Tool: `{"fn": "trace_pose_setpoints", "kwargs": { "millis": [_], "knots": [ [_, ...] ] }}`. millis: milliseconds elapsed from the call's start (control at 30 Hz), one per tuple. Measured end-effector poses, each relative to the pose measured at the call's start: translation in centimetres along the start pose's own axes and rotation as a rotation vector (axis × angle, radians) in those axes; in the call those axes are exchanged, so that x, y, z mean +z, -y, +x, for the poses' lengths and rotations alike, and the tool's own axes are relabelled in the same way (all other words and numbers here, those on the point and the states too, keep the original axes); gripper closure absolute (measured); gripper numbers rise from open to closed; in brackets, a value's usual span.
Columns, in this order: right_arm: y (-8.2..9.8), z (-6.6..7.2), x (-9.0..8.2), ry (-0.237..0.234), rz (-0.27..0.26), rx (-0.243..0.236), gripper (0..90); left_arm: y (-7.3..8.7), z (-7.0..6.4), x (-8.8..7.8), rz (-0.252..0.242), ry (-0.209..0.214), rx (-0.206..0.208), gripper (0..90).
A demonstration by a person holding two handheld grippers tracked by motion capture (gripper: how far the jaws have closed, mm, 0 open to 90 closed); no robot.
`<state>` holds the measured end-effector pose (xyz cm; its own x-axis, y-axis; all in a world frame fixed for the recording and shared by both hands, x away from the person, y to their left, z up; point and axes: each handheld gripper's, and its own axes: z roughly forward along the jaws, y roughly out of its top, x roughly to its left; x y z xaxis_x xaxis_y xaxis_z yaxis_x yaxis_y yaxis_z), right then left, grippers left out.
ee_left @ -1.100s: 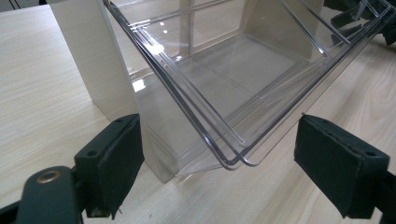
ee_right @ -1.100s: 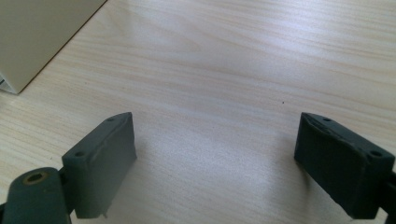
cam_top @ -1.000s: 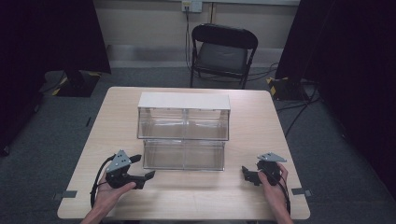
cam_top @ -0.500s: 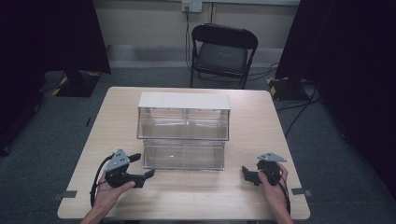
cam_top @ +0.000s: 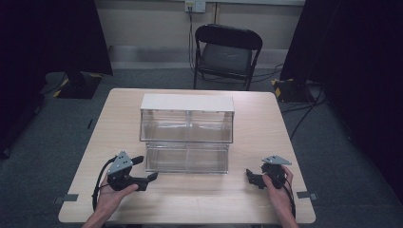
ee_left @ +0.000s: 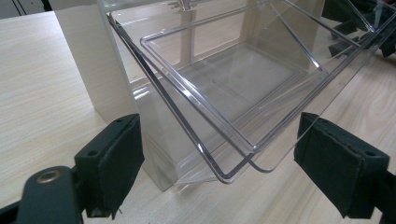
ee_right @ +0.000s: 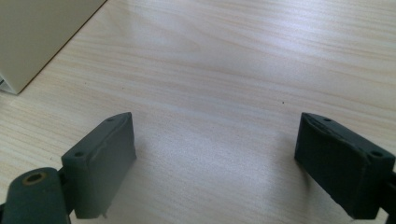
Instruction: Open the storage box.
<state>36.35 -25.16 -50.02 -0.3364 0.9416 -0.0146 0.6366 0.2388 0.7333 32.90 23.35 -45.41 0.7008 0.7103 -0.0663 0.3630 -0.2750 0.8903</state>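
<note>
The left gripper [cam_top: 142, 175] gapes wide and empty, the clear bin [ee_left: 243, 93] jutting just ahead between its jaws. The right gripper [cam_top: 254, 176], equally wide and empty, faces bare table [ee_right: 233, 70]. Closing carelessly, the left could skid off the slick rim.

left gripper [cam_top: 145, 169]: black, grey triangular plate, black cable | right gripper [cam_top: 253, 175]: same | fingers [ee_left: 112, 161]: black pads
</note>
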Motion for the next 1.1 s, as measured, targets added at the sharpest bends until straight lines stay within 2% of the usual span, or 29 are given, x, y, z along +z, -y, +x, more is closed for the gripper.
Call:
{"fn": "trace_pose_setpoints", "kwargs": {
  "millis": [233,333,467,867,933,1100],
  "knots": [
    [0.0,0.0,0.0,0.0,0.0,0.0,11.6,-0.18,-0.03,-0.18,-0.014,0.003,-0.004,15.5],
    [0.0,0.0,0.0,0.0,0.0,0.0,11.6,-0.3,0.02,-0.28,-0.021,0.0,0.007,15.4],
    [0.0,0.0,0.0,0.0,0.0,0.0,11.6,-0.32,-0.02,-0.34,-0.026,-0.002,-0.009,15.6],
    [-0.01,0.0,0.01,0.001,0.0,0.0,11.4,-0.53,-0.02,-0.37,-0.031,0.005,-0.018,15.5],
    [-0.01,0.01,0.01,0.001,0.0,0.001,11.4,-0.64,0.03,-0.39,-0.024,0.001,-0.006,15.5],
    [-0.01,0.0,0.01,0.001,0.0,0.0,11.5,-0.86,-0.02,-0.38,-0.04,0.002,-0.012,15.5]
  ]
}}
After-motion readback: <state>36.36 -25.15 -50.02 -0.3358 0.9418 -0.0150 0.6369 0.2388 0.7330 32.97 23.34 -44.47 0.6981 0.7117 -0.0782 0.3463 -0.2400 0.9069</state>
